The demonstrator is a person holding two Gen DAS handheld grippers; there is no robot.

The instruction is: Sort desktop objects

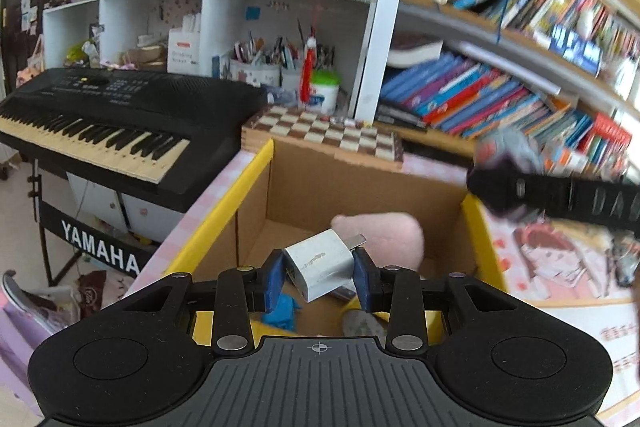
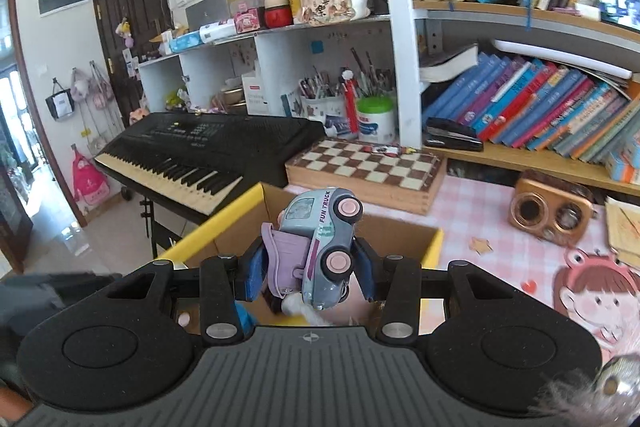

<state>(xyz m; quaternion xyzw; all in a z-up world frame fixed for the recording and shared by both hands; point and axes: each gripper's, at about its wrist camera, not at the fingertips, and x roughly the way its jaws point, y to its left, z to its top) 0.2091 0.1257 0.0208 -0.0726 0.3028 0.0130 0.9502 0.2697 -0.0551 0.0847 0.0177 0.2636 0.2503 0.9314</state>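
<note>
My left gripper (image 1: 319,274) is shut on a white charger plug (image 1: 320,268) and holds it over an open cardboard box with yellow flaps (image 1: 256,163). Inside the box lie a pink plush thing (image 1: 394,235) and a blue object (image 1: 285,311). At the right of the left wrist view, my other gripper (image 1: 560,197) shows blurred with the toy. My right gripper (image 2: 310,269) is shut on a light-blue toy truck with pink wheels (image 2: 326,239), tilted nose down, above the same box (image 2: 434,241).
A chessboard case (image 2: 372,171) sits behind the box on the pink checked table (image 2: 480,211). A black keyboard (image 2: 200,151) stands to the left. A wooden speaker (image 2: 550,213), a black stapler (image 2: 452,135), pen cups (image 2: 320,103) and shelves of books (image 2: 540,107) fill the right and back.
</note>
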